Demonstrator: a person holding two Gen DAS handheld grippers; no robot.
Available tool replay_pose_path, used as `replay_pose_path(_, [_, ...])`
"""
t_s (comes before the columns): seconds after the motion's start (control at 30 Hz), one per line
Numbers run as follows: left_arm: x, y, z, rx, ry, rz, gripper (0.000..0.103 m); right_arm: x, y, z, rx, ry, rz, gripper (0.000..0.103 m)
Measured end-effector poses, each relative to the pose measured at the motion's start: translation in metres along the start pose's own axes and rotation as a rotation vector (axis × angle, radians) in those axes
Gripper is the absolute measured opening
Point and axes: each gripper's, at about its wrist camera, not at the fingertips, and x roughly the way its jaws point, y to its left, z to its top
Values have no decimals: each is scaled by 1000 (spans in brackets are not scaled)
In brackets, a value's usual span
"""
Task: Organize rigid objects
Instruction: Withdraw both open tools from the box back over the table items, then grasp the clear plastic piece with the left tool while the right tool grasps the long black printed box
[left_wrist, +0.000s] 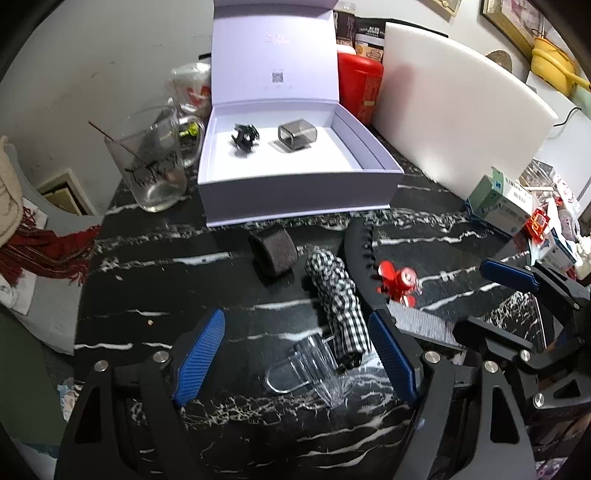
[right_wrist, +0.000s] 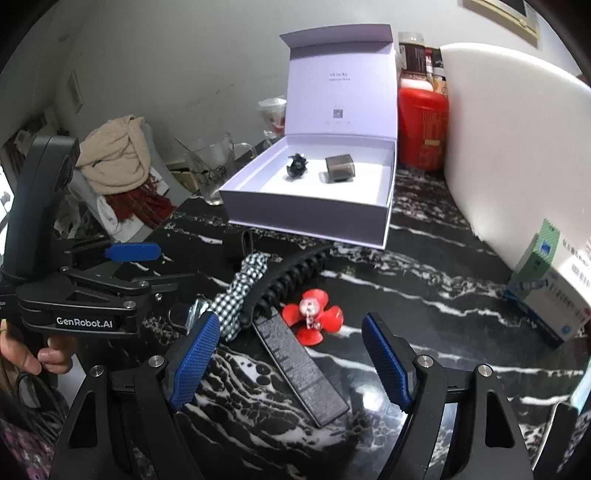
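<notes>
1. So, both claws, left gripper (left_wrist: 295, 354) and right gripper (right_wrist: 290, 356), gape apart, ribbed blue pads, gripping nothing.
2. Clear ridged plastic clip (left_wrist: 310, 363) lies on marbled black table (left_wrist: 155, 280) between left pads.
3. Glossy red flower clip (right_wrist: 312, 321), checkered fabric clip (left_wrist: 338, 295) further.
4. Boxy white case (left_wrist: 295, 199) farthest, open.

Both the left gripper (left_wrist: 295, 347) and the right gripper (right_wrist: 290, 352) are matte black linkages with silver screws and blue cross-hatched finger pads (right_wrist: 194, 360). White "GenRobot.AI" lettering marks the left gripper's body.
</notes>
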Motion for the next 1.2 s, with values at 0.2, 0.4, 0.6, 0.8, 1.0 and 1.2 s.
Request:
replay_pose_path(0.2, [15, -3, -14, 13, 51, -11, 81, 12, -2, -14, 19, 46, 6, 80])
replay_pose_path(0.4, [27, -4, -25, 16, 89, -32, 81, 24, -2, -26, 26, 94, 6, 80])
replay_pose_path(0.6, [41, 1, -34, -2, 136, -27, 80, 28, -3, -32, 17, 103, -28, 80])
replay_pose_path(0.8, [40, -1, -34, 27, 106, 0, 81, 34, -3, -35, -7, 107, -70, 80])
replay_pose_path(1.0, [47, -8, -32, 52, 98, 18, 81, 40, -6, -36, 1, 114, -58, 80])
replay_pose_path(1.2, [52, -13, -31, 79, 77, 30, 81, 45, -3, -35, 0, 122, -34, 74])
